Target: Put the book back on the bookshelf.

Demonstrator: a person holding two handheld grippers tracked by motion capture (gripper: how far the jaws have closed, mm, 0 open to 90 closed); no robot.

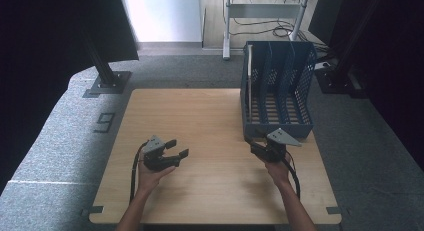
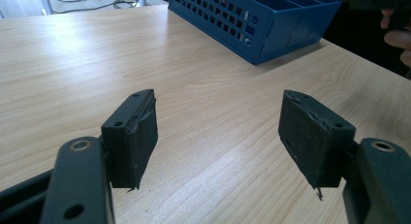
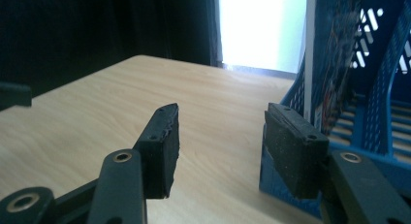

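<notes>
A blue perforated file rack (image 1: pixel 277 88) with several slots stands at the table's back right; a thin white-edged book or folder (image 1: pixel 249 66) stands upright in its leftmost slot. My right gripper (image 1: pixel 252 142) hovers just in front of the rack's front left corner. In the right gripper view its gripper (image 3: pixel 220 136) is open with nothing between the pads, the rack (image 3: pixel 373 112) and the book (image 3: pixel 334 64) close on the right. My left gripper (image 1: pixel 176 148) rests left of centre, and its gripper (image 2: pixel 218 136) is open over bare wood, with the rack (image 2: pixel 261 20) farther off.
The wooden table (image 1: pixel 190 111) stands on grey carpet. A black stand base (image 1: pixel 107 81) sits beyond the table's back left corner, and a metal frame leg (image 1: pixel 227 46) with cables behind it. The person's other hand (image 2: pixel 398 37) shows at the far right.
</notes>
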